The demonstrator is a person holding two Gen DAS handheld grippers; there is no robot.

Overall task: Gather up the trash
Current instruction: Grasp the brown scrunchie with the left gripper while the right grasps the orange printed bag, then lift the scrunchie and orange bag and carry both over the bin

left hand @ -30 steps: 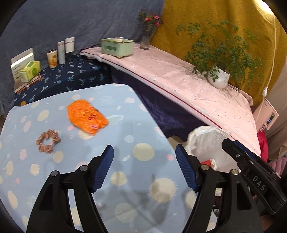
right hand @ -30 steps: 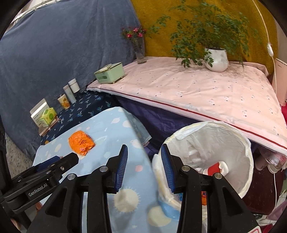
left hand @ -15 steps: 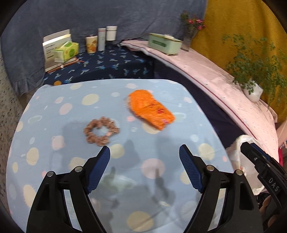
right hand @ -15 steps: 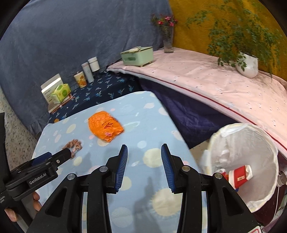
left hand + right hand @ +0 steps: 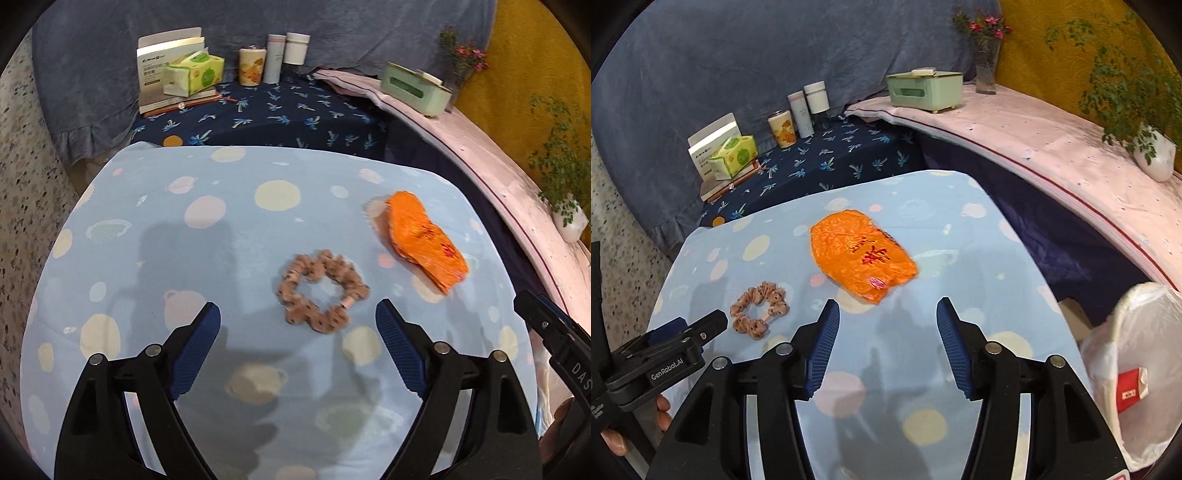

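Left wrist view looks down on a worktop [image 5: 155, 258] under a pale blue cloth with round spots. The left claw [image 5: 297, 332] hangs above it with its jaws wide apart; they have just been opening, and nothing is gripped. A brown scrunchie [image 5: 323, 291] lies on the cloth in the middle of the frame, just beyond the fingertips and in line with the gap, untouched. To the right of it, apart from it, lies a crumpled orange wrapper [image 5: 424, 245]. At the right edge of this frame a black arm of the right claw shows. In the right wrist view the right claw [image 5: 888, 325] also stands with its jaws apart, having just been opening, and with nothing between them. The orange wrapper [image 5: 860, 254] lies flat on the cloth just beyond its fingertips, at the centre of the frame, not touched. The scrunchie [image 5: 759, 310] sits at lower left, beside a tip of the left claw [image 5: 713, 321]. At lower right, off the worktop's edge, stands a bin lined with a white bag [image 5: 1137, 339], with a red and white carton [image 5: 1132, 389] inside. At the upper left, a tissue pack [image 5: 733, 157] and a few tins stand on a dark blue patterned cloth.
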